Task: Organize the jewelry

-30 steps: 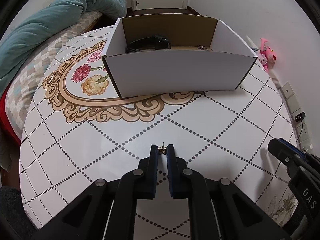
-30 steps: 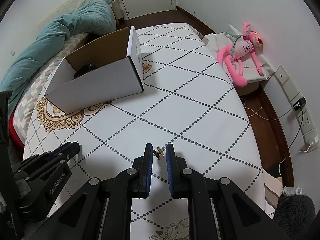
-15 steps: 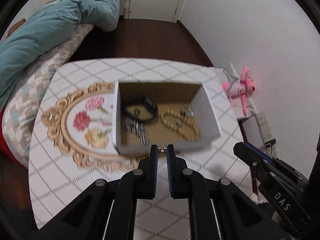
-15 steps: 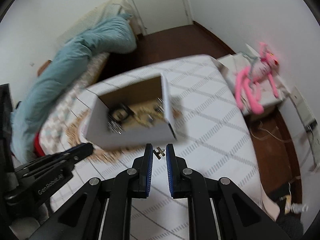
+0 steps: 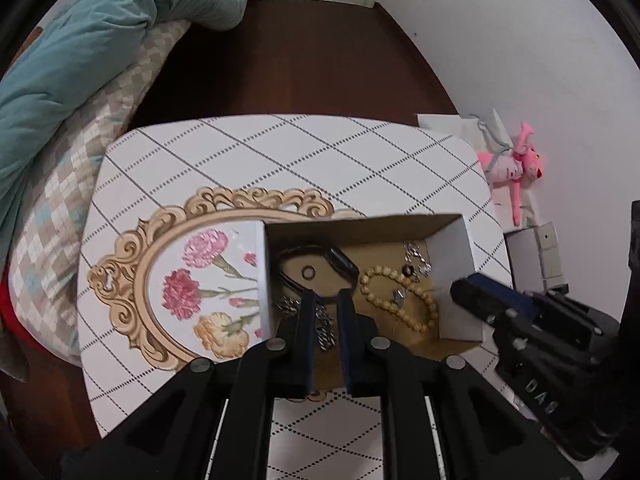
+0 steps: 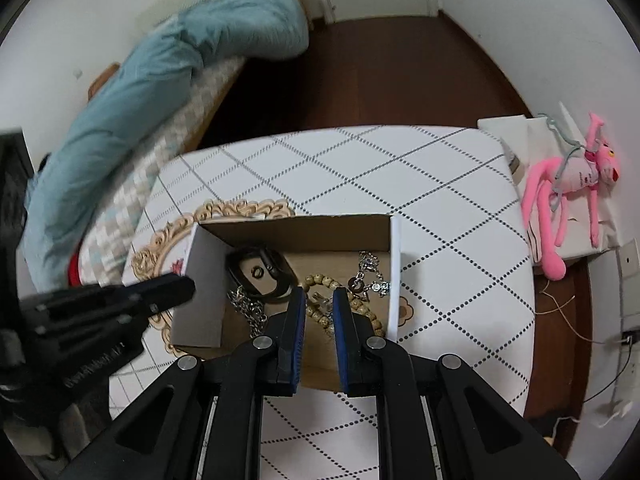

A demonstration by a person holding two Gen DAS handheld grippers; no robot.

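A white cardboard box (image 5: 454, 254) (image 6: 202, 276) stands open on the table. Inside lie a black band (image 5: 316, 268) (image 6: 260, 270), a beige bead bracelet (image 5: 400, 300) (image 6: 320, 284), silver chains (image 5: 324, 328) (image 6: 248, 306) and small silver pieces (image 5: 416, 258) (image 6: 370, 272). My left gripper (image 5: 324, 298) hovers above the box's left half, jaws slightly apart, nothing visible between them. My right gripper (image 6: 318, 296) hovers above the bead bracelet, jaws slightly apart and empty. Each gripper shows in the other's view: the right one (image 5: 472, 294), the left one (image 6: 176, 288).
The table (image 5: 280, 152) has a diamond-dot cloth with a gold floral frame (image 5: 160, 264). A bed with a teal duvet (image 5: 80, 56) lies left. A pink plush toy (image 6: 568, 196) lies on a white bag to the right. Dark wood floor is beyond.
Both grippers rose from the table and moved over the open box. The small earring pieces held between each gripper's fingers are no longer there; both jaws have opened a little.
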